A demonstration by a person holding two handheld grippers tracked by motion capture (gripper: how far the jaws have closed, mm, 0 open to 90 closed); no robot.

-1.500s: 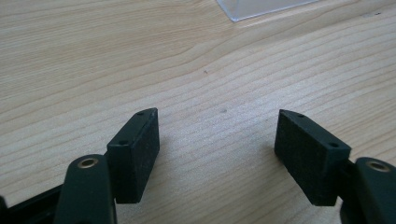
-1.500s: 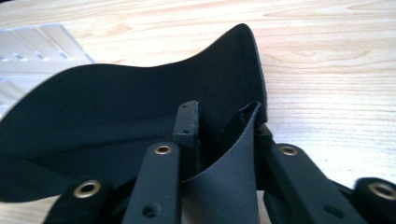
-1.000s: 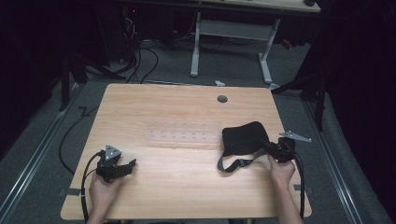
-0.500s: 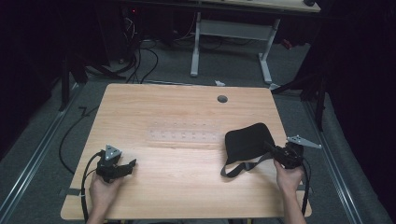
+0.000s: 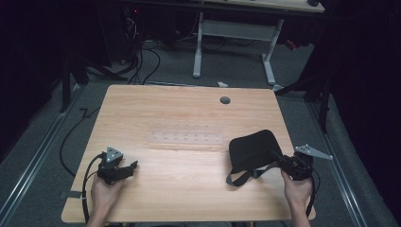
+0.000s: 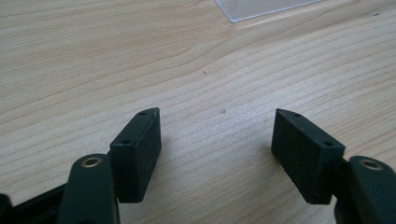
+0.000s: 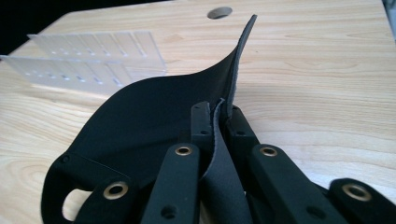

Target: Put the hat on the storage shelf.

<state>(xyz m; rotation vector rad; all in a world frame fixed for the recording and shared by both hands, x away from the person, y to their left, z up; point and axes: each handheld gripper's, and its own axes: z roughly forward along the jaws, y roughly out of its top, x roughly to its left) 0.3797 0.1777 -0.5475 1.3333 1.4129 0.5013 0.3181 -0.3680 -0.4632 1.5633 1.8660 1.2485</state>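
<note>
Right gripper view shows the right gripper (image 7: 219, 116) clamped tight on a folded edge of a black pouch (image 7: 154, 121), two thin layers of its soft material pinched between the jaws – a grip on the rim, it seems, so the rest can hang free and be dragged or lifted without crushing it. The pouch curls up from the pinch, and a strap loop (image 7: 70, 186) trails from its near corner. In the high view the pouch (image 5: 250, 149) lies near the right edge of the wooden table (image 5: 189, 109), its strap (image 5: 243, 176) trailing toward the person, with the right gripper (image 5: 283, 163) at its near right side. A clear plastic strip (image 5: 187, 138) lies flat at mid-table, well apart from the pouch. The left gripper (image 5: 127, 168) rests low by the near left corner, and the left gripper view shows its jaws wide apart over bare wood with nothing between them – probably parked there, out of the way, until a second hold is wanted.
</note>
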